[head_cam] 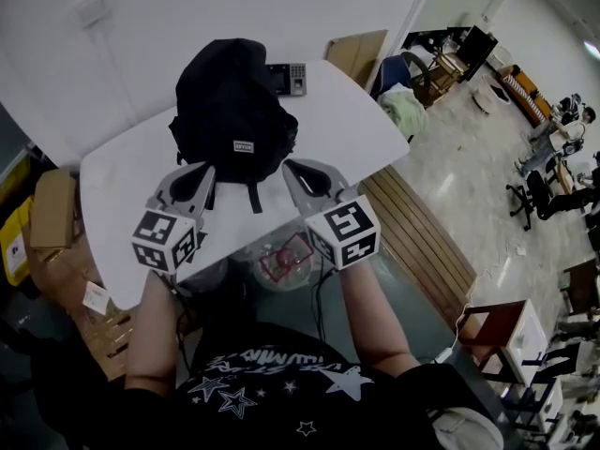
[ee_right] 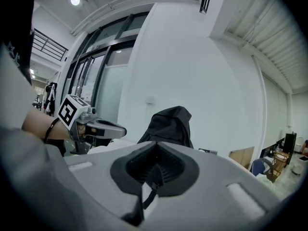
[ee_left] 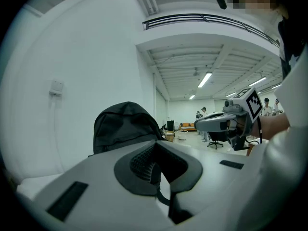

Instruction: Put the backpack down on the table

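Note:
A black backpack (head_cam: 230, 101) with a small white label stands upright on the white table (head_cam: 347, 120), close to the wall. My left gripper (head_cam: 206, 172) and right gripper (head_cam: 289, 167) point at its near lower side, one on each flank, both shut. In the left gripper view the closed jaws (ee_left: 155, 146) sit just before the backpack (ee_left: 122, 126). The right gripper view shows the same closed jaws (ee_right: 155, 148) before the backpack (ee_right: 169, 124). A thin dark strap shows in the gap under each pair of jaws; I cannot tell whether it is touched.
A keypad device (head_cam: 289, 78) lies on the table behind the backpack. Cardboard boxes (head_cam: 52, 209) stand left of the table, and a flat cardboard sheet (head_cam: 358, 52) leans at the back. A slatted wooden bench (head_cam: 422, 242) runs along the right. Office chairs and people are far right.

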Motion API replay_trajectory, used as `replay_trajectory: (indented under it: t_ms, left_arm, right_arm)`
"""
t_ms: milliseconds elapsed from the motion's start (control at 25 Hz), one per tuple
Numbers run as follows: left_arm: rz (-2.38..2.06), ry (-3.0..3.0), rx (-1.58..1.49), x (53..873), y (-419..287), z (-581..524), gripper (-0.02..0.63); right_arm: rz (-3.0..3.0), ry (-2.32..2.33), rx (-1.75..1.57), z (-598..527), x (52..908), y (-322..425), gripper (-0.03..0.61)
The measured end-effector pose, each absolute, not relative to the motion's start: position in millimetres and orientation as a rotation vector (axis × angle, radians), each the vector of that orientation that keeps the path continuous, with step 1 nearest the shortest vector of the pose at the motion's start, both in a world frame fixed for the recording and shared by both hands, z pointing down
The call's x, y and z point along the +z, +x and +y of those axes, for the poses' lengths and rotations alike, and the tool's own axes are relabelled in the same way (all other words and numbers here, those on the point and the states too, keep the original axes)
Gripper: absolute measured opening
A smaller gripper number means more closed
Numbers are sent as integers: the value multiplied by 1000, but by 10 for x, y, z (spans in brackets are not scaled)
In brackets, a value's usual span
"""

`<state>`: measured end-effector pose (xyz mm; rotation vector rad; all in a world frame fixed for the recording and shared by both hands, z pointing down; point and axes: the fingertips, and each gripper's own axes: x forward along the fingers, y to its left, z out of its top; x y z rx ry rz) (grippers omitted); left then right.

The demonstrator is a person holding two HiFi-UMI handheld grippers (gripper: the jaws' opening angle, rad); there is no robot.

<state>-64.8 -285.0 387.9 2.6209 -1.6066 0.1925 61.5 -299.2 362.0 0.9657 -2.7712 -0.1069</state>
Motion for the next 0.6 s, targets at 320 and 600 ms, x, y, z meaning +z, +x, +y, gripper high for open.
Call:
replay_trajectory:
  t_ms: [320, 600]
  left_arm:
    - [-1625, 2604, 219, 3984, -341, -2138, 8]
    - [-1621, 2585, 226, 4019, -299, -1812, 8]
  right_arm:
    - [-2782, 923, -37, -2343, 3786, 835, 0]
    - [-2783, 910, 13, -2055, 3896, 837, 0]
